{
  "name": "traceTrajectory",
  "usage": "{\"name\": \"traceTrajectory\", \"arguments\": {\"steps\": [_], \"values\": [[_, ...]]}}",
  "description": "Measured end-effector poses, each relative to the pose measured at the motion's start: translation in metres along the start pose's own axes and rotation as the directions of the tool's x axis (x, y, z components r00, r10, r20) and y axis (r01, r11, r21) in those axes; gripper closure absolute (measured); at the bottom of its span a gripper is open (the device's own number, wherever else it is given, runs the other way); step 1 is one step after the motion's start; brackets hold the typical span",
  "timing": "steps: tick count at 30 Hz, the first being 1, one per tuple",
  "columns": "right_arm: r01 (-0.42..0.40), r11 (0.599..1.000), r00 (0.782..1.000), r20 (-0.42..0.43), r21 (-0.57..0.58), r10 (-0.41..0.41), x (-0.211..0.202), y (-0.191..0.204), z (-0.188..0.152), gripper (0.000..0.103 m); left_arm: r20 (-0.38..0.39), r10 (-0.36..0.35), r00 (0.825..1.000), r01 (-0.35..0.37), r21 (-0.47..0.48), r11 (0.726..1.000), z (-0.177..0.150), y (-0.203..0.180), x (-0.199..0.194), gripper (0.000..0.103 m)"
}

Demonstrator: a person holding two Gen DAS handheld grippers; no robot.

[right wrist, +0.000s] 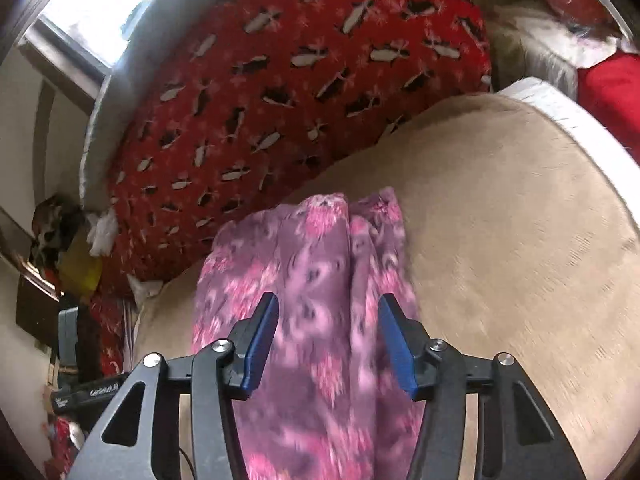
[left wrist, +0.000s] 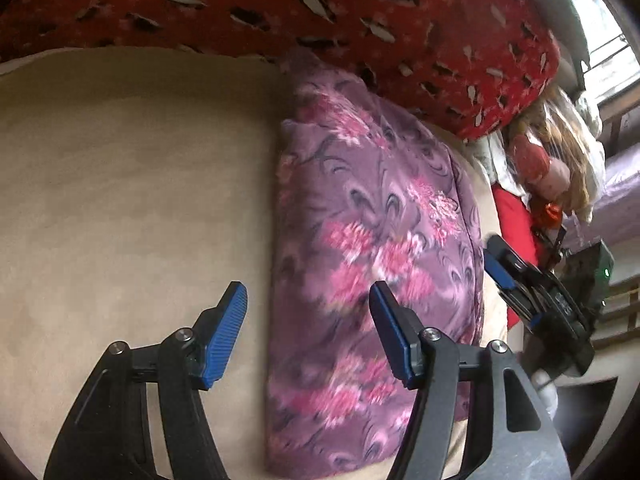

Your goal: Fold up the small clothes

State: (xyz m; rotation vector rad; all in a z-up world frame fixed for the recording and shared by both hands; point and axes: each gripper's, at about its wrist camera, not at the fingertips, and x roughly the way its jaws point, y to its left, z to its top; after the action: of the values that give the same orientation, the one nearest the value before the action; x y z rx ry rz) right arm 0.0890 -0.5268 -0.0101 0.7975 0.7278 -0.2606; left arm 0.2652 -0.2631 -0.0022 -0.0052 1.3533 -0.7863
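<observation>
The left gripper [left wrist: 308, 308] hung over the beige cushioned surface [left wrist: 120, 180] with its jaws spread about halfway and nothing between them; one blue pad [left wrist: 226, 336] stood over bare beige, the other over the left part of the purple floral garment [left wrist: 372, 220], and neither could be seen pressing on the cloth. In the same view the right gripper [left wrist: 500, 264] showed at the garment's right edge, blurred, so its touch on the fabric could not be told there. From the right wrist camera, the right gripper [right wrist: 328, 320] also had its jaws parted to roughly the middle of their reach, the blue pads [right wrist: 394, 344] standing clear on either side of the cloth below them, holding nothing. The garment lay as a long, narrow folded strip on the beige surface, with a lengthwise crease down its middle, its far end close to the red patterned pillow [right wrist: 280, 100]. A heap of mixed fabrics [left wrist: 548, 160] lay beyond the beige surface's far corner. No containers showed in either view.
</observation>
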Motion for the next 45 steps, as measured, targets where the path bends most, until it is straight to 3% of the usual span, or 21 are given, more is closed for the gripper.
{"name": "traceTrajectory", "arguments": {"steps": [4,5,6,7,8,10,16,24,27,29,30,32,33,34,37,39,42,45], "values": [[0.015,1.000,0.999,-0.043,-0.012,-0.016,0.027,0.006,0.008,0.052,-0.035,-0.002,0.999,0.001,-0.007,1.000,0.014,-0.009,0.015,0.040],[0.007,0.999,0.999,-0.035,-0.039,-0.008,0.026,0.008,0.009,0.076,-0.025,-0.001,1.000,0.001,-0.009,1.000,0.016,-0.011,0.013,0.041],[-0.004,0.996,1.000,-0.025,-0.089,0.002,0.024,0.013,0.011,0.091,0.009,0.012,1.000,-0.012,-0.004,1.000,0.018,-0.014,0.009,0.043],[0.005,0.989,1.000,-0.001,-0.145,-0.005,0.019,0.020,0.011,0.094,0.040,0.027,0.999,-0.027,0.006,1.000,0.018,-0.017,0.004,0.046],[0.011,0.983,1.000,0.030,-0.181,-0.005,0.013,0.024,0.010,0.094,0.061,0.040,0.997,-0.041,0.016,0.999,0.018,-0.018,0.002,0.052],[0.043,0.978,0.998,0.056,-0.204,-0.032,0.010,0.020,0.009,0.094,0.073,0.079,0.994,-0.081,0.027,0.996,0.023,-0.023,0.009,0.053],[0.089,0.980,0.996,0.007,-0.176,-0.089,0.032,-0.008,0.005,0.094,0.073,0.185,0.980,-0.190,0.071,0.979,0.027,-0.032,0.030,0.049],[0.091,0.979,0.996,-0.002,-0.181,-0.093,0.020,-0.003,0.003,0.093,0.056,0.165,0.985,-0.166,0.010,0.986,0.014,-0.020,0.010,0.048],[0.100,0.978,0.995,-0.008,-0.185,-0.103,0.006,0.002,-0.001,0.088,0.073,0.170,0.983,-0.171,0.010,0.985,-0.005,-0.022,-0.005,0.049],[0.064,0.981,0.997,-0.031,-0.181,-0.071,-0.006,0.005,-0.009,0.087,0.079,0.141,0.987,-0.142,0.008,0.990,-0.023,-0.022,-0.016,0.048],[0.034,0.983,0.998,-0.052,-0.178,-0.044,-0.011,0.006,-0.016,0.084,0.082,0.138,0.987,-0.139,0.007,0.990,-0.031,-0.021,-0.019,0.048],[0.006,0.984,0.996,-0.091,-0.180,-0.023,-0.017,0.007,-0.032,0.056,0.061,0.134,0.989,-0.134,-0.005,0.991,-0.047,-0.018,-0.016,0.048],[0.018,0.982,0.994,-0.103,-0.190,-0.038,-0.017,0.007,-0.041,0.052,0.038,0.135,0.990,-0.135,-0.016,0.991,-0.052,-0.017,-0.011,0.048],[0.042,0.977,0.991,-0.116,-0.208,-0.067,-0.014,0.007,-0.050,0.053,0.001,0.132,0.991,-0.132,-0.041,0.990,-0.060,-0.013,-0.005,0.048],[0.023,0.967,0.993,-0.105,-0.255,-0.052,-0.020,0.013,-0.065,0.094,-0.039,0.121,0.992,-0.124,-0.079,0.989,-0.074,-0.010,-0.001,0.048],[0.007,0.970,1.000,-0.023,-0.242,-0.013,-0.040,0.008,-0.068,0.094,-0.034,0.144,0.989,-0.146,-0.077,0.986,-0.082,-0.010,-0.002,0.048],[0.049,0.987,0.995,-0.084,-0.152,-0.063,-0.028,-0.021,-0.073,0.095,-0.060,0.158,0.986,-0.163,-0.096,0.982,-0.089,-0.006,0.000,0.048],[-0.040,0.997,0.997,-0.065,-0.072,0.036,-0.046,-0.035,-0.081,0.088,-0.057,0.141,0.988,-0.147,-0.119,0.982,-0.095,-0.003,-0.009,0.048]]}}
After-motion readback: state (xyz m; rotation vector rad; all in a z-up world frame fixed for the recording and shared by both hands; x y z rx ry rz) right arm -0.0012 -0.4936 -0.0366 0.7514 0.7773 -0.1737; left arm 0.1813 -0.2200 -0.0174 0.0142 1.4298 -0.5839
